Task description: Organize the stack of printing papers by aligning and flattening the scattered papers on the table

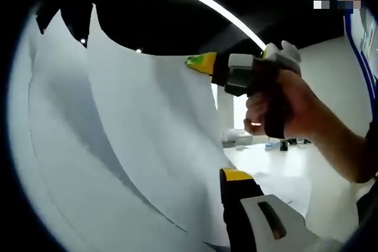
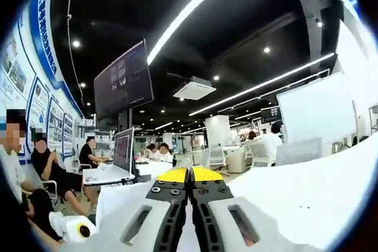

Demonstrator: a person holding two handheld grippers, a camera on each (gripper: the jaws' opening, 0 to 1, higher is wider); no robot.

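Papers (image 1: 136, 146) stand lifted in a curved sheaf across the left gripper view, from 9 to 5 o'clock, with my left tongs (image 1: 236, 176) at 5 o'clock on their edge; whether those jaws pinch, I cannot tell. My right tongs (image 1: 204, 63), in my hand (image 1: 283, 107) at 2 o'clock, touch the top edge. In the right gripper view, my right tongs' (image 2: 189, 174) jaws are pressed together at 6 o'clock, a monitor (image 2: 123, 79) at 10 o'clock.

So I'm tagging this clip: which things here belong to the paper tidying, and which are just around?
Job: paper sheets, right gripper pinching their top edge, left gripper.
Around: hanging screen, laptop, whiteboard, people seated at desks.
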